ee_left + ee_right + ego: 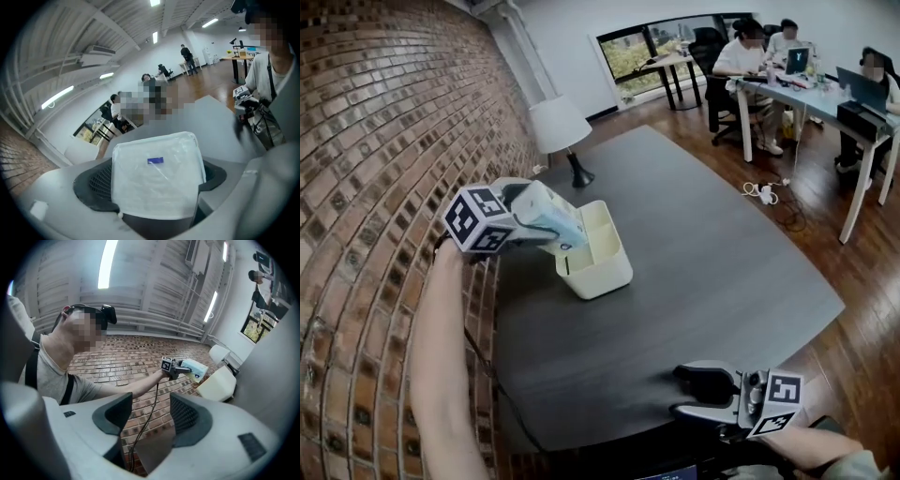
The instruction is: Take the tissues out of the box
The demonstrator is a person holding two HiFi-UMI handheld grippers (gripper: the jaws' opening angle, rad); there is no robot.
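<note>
A soft plastic-wrapped tissue pack (553, 214) hangs over the left end of the cream box (602, 274), held just above its rim. My left gripper (546, 225) is shut on the tissue pack. In the left gripper view the pack (157, 176) fills the space between the dark pads (96, 185). The box stands on the dark grey table (703, 262). My right gripper (678, 390) hovers low at the table's near edge, open and holding nothing. The right gripper (151, 414) looks toward the pack (196, 367) and the box (218, 383).
A brick wall (384, 141) runs along the table's left side. A white lamp (560, 127) stands at the table's far end. A black cable (487, 366) hangs by the wall. People sit at desks (797, 84) far right, and a power strip (761, 193) lies on the floor.
</note>
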